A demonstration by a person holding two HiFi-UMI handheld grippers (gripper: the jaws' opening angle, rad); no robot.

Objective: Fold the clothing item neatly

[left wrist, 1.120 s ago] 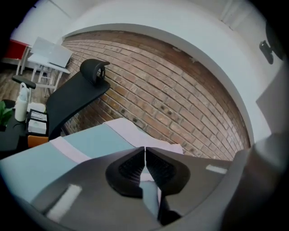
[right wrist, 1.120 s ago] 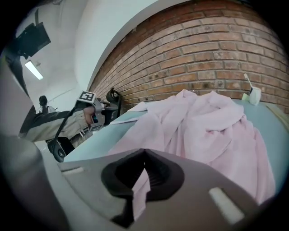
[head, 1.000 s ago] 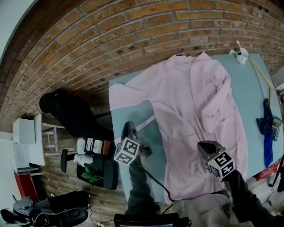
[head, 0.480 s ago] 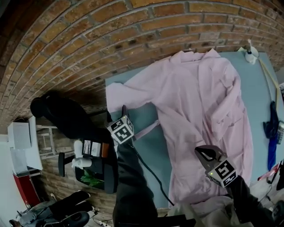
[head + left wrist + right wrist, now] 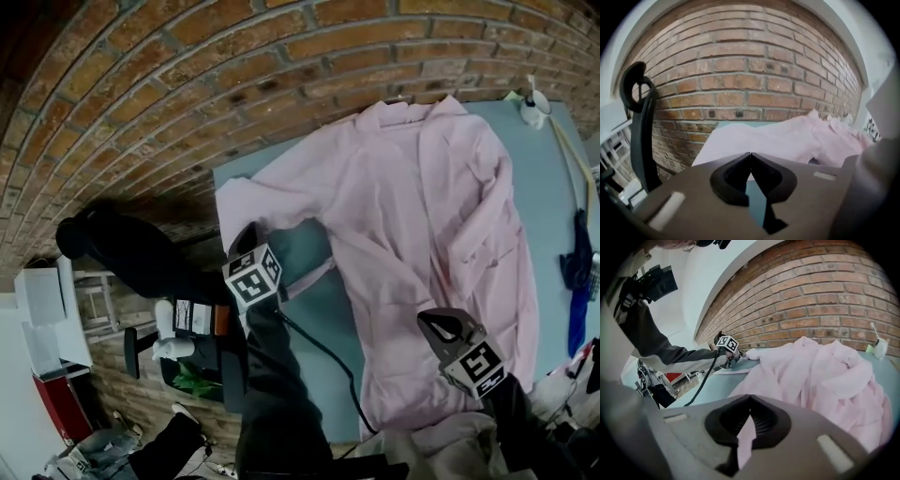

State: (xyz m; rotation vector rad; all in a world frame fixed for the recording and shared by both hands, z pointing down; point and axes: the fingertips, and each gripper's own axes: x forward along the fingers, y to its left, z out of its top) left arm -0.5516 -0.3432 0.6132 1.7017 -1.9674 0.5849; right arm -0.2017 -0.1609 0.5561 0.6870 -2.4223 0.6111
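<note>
A pale pink shirt (image 5: 412,206) lies spread on the light blue table (image 5: 323,319), collar toward the brick wall. Its left sleeve (image 5: 272,192) stretches to the table's left edge. My left gripper (image 5: 247,232) is at that sleeve's cuff, and its jaws are shut on the cuff's edge (image 5: 750,154). The right gripper view shows the left gripper (image 5: 735,354) against the sleeve end. My right gripper (image 5: 425,319) hovers over the shirt's lower front, its jaws shut (image 5: 750,414). Pink cloth (image 5: 820,376) shows through the gap behind them, and no fold looks lifted.
A white bottle (image 5: 534,108) and a wooden stick (image 5: 572,159) lie at the far right of the table. A dark blue item (image 5: 577,281) sits at its right edge. A black chair (image 5: 122,262) and a cart with bottles (image 5: 178,328) stand left of the table. A black cable (image 5: 319,347) crosses the table.
My left gripper moved from the table's near left up to the sleeve cuff and now sits shut there. The right gripper stayed over the lower shirt.
</note>
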